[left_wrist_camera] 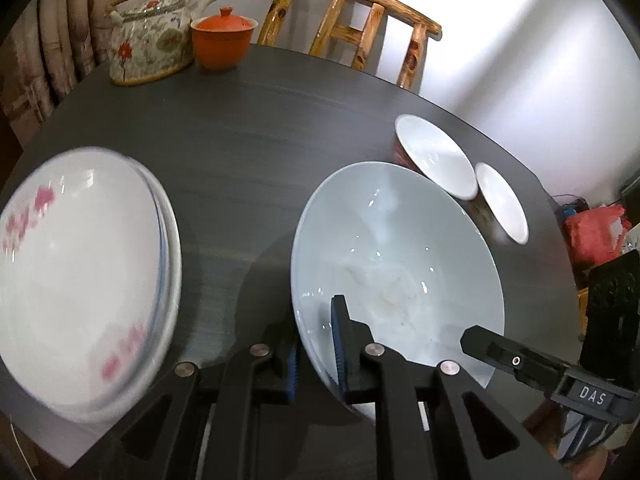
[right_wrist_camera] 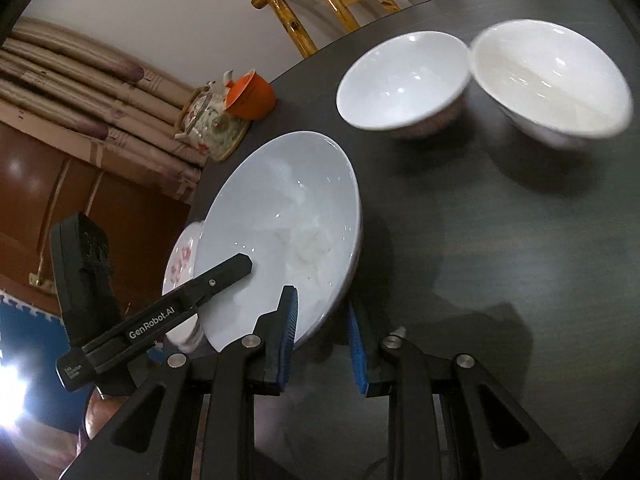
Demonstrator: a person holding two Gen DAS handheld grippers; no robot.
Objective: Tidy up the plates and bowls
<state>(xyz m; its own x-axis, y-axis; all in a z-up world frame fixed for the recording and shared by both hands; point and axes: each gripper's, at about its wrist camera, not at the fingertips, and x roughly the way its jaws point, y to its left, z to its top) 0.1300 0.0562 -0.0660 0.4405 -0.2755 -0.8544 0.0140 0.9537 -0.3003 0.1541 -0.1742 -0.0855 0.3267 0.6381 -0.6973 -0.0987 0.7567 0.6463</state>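
Behind large bowl [right_wrist_camera: 280,216], plates [right_wrist_camera: 182,256] mostly hidden, small bowls [right_wrist_camera: 548,76] blurred

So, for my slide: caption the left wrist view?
Left tongs clamp the big bowl's rim beside stacked plates.

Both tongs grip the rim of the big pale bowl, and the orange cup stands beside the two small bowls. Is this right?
Not quite. The left wrist view shows the orange cup beside the teapot, far from the small bowls. Both tongs do grip the big bowl.
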